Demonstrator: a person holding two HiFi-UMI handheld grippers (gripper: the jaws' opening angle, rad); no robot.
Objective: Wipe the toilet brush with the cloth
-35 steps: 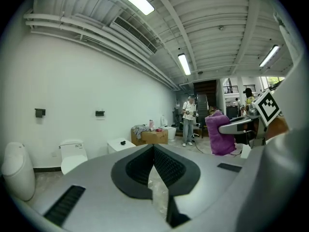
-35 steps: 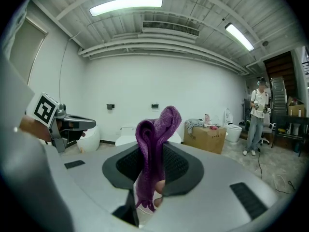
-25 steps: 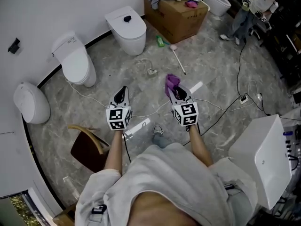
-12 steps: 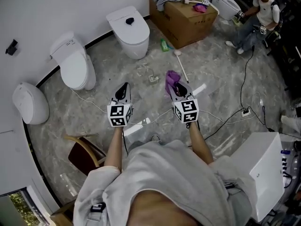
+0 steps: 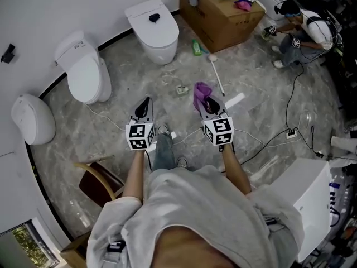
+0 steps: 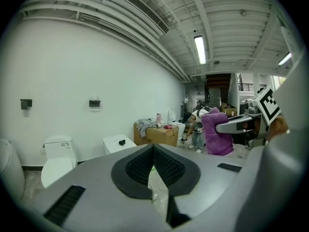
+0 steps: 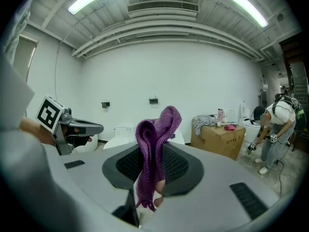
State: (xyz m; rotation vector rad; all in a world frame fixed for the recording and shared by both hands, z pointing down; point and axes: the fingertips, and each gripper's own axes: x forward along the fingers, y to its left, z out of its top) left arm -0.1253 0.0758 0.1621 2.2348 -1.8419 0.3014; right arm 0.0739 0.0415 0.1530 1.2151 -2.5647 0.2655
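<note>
- Head view: toilet brush (image 5: 217,77) lies on the floor just ahead of the right gripper (image 5: 208,103). Its long axis runs away from the person, handle end nearest. The left gripper (image 5: 145,108) is farther off.
- Left gripper view: jaws closed together, nothing held; brush not seen.
- Right gripper view: jaws clamped on the purple cloth (image 7: 153,144); brush not seen.

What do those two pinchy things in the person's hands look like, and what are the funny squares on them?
The left gripper and the right gripper look alike. Each has a smooth grey body that narrows to two pointed fingers lined with black ribbed pads. At the back sits a white cube printed with black square markers. The person wears a pale short-sleeved shirt.
</note>
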